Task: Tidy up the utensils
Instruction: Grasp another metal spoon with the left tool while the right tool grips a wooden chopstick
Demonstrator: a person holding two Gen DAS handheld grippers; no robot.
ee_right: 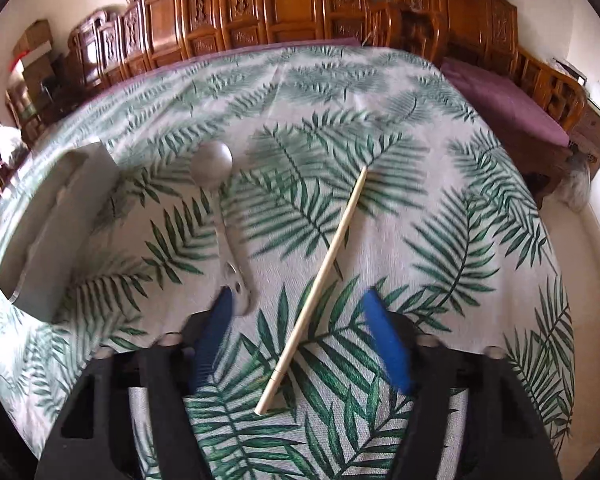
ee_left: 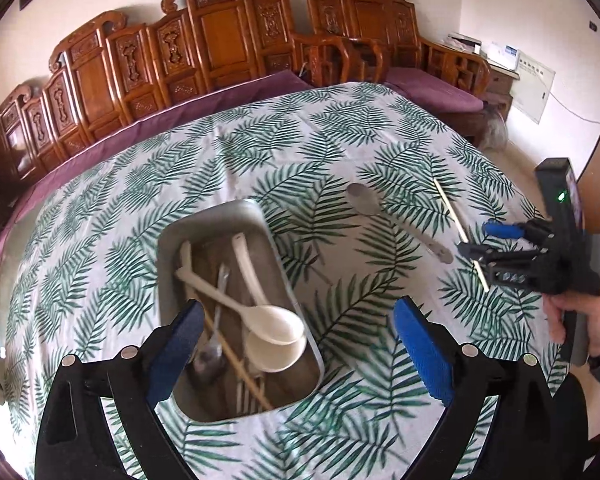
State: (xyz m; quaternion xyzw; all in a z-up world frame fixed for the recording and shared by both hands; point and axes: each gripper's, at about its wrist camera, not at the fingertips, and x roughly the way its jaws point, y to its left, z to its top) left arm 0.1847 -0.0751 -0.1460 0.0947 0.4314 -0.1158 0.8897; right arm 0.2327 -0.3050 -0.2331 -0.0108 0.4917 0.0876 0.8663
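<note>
A steel tray [ee_left: 260, 224] sits on the leaf-print tablecloth and holds two white spoons [ee_left: 272, 320], a metal spoon, a fork and a wooden chopstick [ee_left: 236, 360]. My left gripper [ee_left: 300, 344] is open and empty, hovering over the tray's near end. A metal spoon [ee_left: 396, 220] and a loose wooden chopstick [ee_left: 452, 216] lie on the cloth to the right. My right gripper [ee_right: 300, 336] is open, low over the cloth, with the chopstick [ee_right: 320, 280] lying between its fingers and the spoon [ee_right: 224, 216] by its left finger. It also shows in the left wrist view [ee_left: 488, 240].
The tray [ee_right: 48, 236] is at the left of the right wrist view. Carved wooden benches [ee_left: 220, 40] with purple cushions [ee_left: 432, 88] stand behind the table. The table edge falls away at the right, with floor beyond.
</note>
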